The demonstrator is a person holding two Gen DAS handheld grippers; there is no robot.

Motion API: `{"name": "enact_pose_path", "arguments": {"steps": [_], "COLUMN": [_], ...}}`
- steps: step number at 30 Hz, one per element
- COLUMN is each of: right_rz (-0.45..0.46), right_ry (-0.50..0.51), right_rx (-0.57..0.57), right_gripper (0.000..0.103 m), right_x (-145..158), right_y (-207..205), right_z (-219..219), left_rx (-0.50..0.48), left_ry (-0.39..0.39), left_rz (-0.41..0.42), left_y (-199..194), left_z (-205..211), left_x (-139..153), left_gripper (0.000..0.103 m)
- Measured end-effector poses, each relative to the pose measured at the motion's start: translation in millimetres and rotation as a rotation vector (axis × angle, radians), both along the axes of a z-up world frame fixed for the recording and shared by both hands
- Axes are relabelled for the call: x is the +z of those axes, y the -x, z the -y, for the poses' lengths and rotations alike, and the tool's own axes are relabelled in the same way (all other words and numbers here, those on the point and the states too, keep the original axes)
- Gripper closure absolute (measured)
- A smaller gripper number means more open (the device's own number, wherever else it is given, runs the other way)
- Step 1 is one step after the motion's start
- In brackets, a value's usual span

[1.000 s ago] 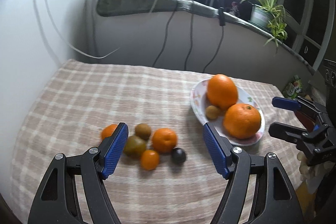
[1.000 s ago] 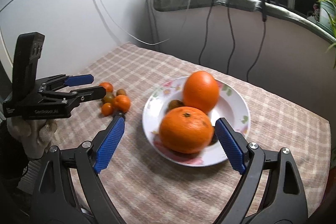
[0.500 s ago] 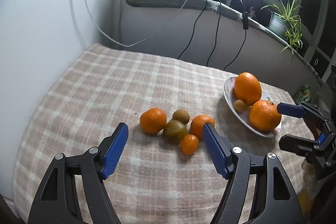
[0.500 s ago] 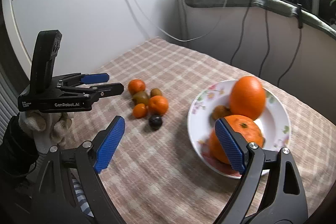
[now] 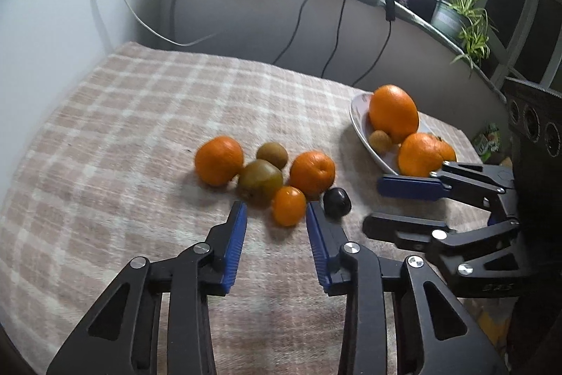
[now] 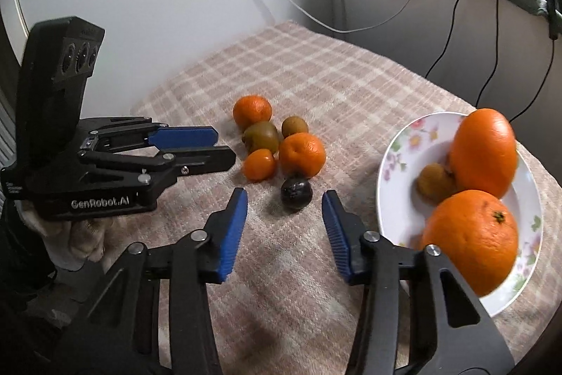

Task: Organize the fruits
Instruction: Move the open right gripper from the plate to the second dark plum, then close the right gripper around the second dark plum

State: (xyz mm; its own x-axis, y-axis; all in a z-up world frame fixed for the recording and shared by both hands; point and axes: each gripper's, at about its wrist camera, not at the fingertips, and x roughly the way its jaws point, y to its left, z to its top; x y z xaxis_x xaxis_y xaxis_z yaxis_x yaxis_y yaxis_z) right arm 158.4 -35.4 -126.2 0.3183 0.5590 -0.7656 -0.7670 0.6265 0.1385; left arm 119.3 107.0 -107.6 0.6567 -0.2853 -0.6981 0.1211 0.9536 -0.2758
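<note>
Both my grippers have dropped toward the loose fruit, jaws just narrowed, nothing between them. The small tangerine point(image 5: 289, 205) lies just beyond my left gripper point(image 5: 275, 211); the dark plum point(image 6: 296, 192) sits just ahead of my right gripper point(image 6: 284, 199). Farther right, oranges fill the floral plate point(image 6: 397, 143).

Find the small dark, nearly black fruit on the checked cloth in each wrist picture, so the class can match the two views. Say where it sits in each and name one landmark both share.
Left wrist view: the dark fruit lies just right of centre, beside the right-hand fingertip.
Right wrist view: the dark fruit sits at centre, just beyond the two fingertips.
Shared landmark: the flowered plate of oranges, right of the fruit in both.
</note>
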Motion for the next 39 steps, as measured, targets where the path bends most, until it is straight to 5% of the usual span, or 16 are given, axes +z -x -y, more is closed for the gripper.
{"name": "enact_pose_path", "arguments": {"steps": [39], "right_rz": [0.027], "right_ry": [0.116], "right_rx": [0.027], "right_gripper": [0.079], "right_x": [-27.5], "right_y": [-18.6], "right_z": [-27.7], "left_rx": [-0.040], "left_ry": [0.005], "left_rz": [-0.078], "left_y": [-26.7], "left_z": [9.5], "left_x": [-18.2], "left_gripper": [0.084]}}
